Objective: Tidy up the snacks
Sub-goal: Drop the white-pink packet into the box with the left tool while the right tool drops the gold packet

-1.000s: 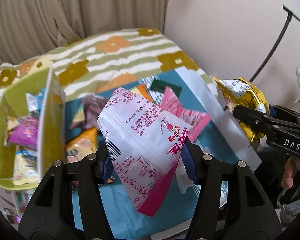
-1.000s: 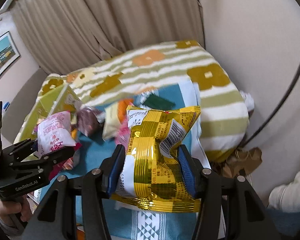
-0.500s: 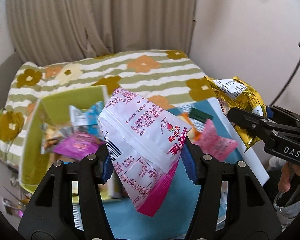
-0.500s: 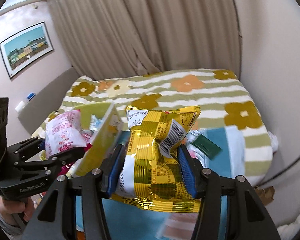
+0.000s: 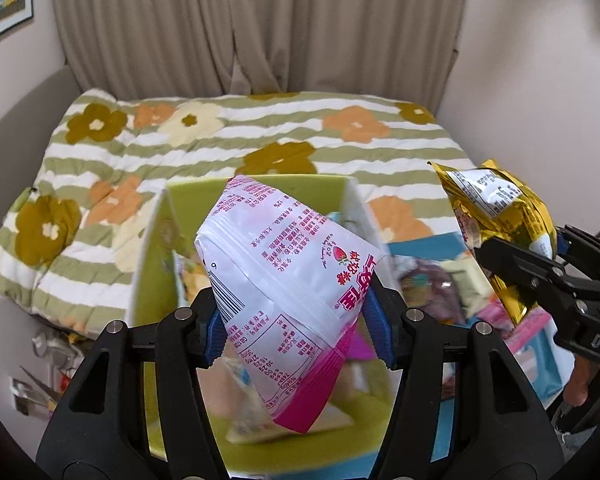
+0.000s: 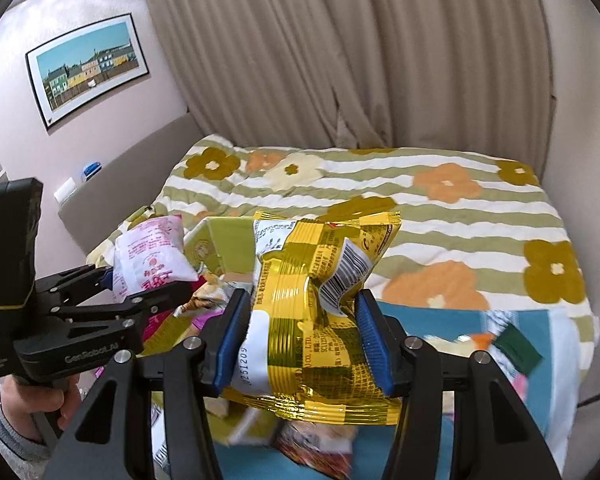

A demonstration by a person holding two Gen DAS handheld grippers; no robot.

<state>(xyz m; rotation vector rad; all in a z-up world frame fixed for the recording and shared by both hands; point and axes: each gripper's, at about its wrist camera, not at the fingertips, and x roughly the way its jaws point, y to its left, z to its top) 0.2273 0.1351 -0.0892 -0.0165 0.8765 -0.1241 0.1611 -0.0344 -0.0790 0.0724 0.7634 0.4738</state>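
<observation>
My left gripper (image 5: 296, 332) is shut on a white and pink snack bag (image 5: 284, 284), held in the air over the green box (image 5: 256, 186). That box holds several snack packets. My right gripper (image 6: 302, 338) is shut on a crinkled gold snack bag (image 6: 320, 312). In the left wrist view the gold bag (image 5: 496, 216) hangs to the right of the box. In the right wrist view the pink bag (image 6: 150, 256) and left gripper (image 6: 146, 290) are at the left, beside the green box (image 6: 228, 240).
The box and a teal cloth (image 6: 432, 316) with loose snacks (image 5: 428, 284) lie on a bed with a striped flower quilt (image 5: 228, 136). Curtains (image 5: 260, 24) hang behind. A framed picture (image 6: 88, 68) is on the left wall. Clutter (image 5: 44, 364) lies on the floor at left.
Both grippers have swung left and risen a little with their bags. The green box has come from the left edge to under the pink bag. The loose snacks now lie to the right.
</observation>
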